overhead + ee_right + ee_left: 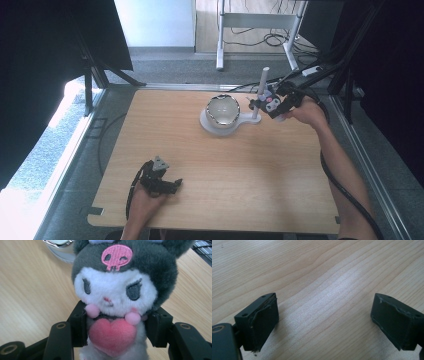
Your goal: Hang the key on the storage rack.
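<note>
Pinching a plush toy [117,297], the right hand-held gripper [274,105] hangs beside the white stand's [256,118] post and bowl [223,110].

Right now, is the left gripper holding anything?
No. The left gripper has its jaws wide apart with just bare wooden table between them.

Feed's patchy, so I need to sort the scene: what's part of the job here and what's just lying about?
In the job:
- plush toy, clamped in the right gripper
- white stand with bowl and post, right beside the toy

Lying about:
- left gripper, open, idle on the table
- cables on the floor behind
</note>
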`<act>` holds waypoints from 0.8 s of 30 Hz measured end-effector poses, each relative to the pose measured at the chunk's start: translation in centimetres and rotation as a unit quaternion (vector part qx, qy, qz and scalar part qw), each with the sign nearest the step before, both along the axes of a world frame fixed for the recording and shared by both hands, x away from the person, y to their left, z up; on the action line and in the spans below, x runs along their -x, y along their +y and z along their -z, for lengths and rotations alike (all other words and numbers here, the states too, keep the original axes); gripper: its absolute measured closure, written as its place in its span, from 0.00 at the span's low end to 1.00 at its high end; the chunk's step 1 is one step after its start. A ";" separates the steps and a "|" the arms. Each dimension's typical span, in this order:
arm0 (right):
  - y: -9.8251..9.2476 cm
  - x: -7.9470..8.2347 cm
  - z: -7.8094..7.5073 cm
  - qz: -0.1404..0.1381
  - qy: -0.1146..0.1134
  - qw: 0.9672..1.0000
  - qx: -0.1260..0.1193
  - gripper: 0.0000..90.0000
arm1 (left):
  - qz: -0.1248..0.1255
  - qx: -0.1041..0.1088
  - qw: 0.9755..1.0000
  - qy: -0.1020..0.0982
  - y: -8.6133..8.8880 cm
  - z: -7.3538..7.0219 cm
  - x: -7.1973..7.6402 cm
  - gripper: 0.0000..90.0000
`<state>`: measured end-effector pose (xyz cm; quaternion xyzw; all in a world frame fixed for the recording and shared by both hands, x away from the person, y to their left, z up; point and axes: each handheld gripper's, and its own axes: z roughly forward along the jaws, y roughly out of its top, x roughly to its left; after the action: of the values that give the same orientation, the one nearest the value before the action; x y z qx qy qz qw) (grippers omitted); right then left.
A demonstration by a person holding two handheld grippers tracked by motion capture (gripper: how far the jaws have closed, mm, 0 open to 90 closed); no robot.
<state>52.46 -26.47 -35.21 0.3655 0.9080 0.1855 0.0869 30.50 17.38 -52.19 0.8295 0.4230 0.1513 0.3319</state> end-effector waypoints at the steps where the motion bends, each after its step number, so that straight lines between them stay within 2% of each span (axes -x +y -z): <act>1: 0.0 0.0 0.0 0.000 0.000 1.000 0.000 0.49 | 0.000 0.000 1.000 0.000 0.0 0.0 0.0 0.09; 5: -0.9 -0.3 1.0 0.021 -0.008 1.000 0.002 0.48 | 0.000 0.000 1.000 0.000 0.0 0.0 0.0 0.09; 11: -0.9 -0.6 1.9 0.022 -0.020 1.000 -0.001 0.48 | 0.000 0.000 1.000 0.000 0.0 0.0 0.0 0.09; 18: 0.2 -1.1 3.7 0.019 -0.030 0.999 -0.004 0.44 | 0.000 0.000 1.000 0.000 0.0 0.0 0.0 0.09; 24: 0.8 -1.2 4.6 0.017 -0.044 0.999 0.004 0.28 | 0.000 0.000 1.000 0.000 0.0 0.0 0.0 0.09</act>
<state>53.64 -25.66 -39.78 0.3716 0.8978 0.1967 0.1313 30.50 17.39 -52.19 0.8295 0.4231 0.1511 0.3317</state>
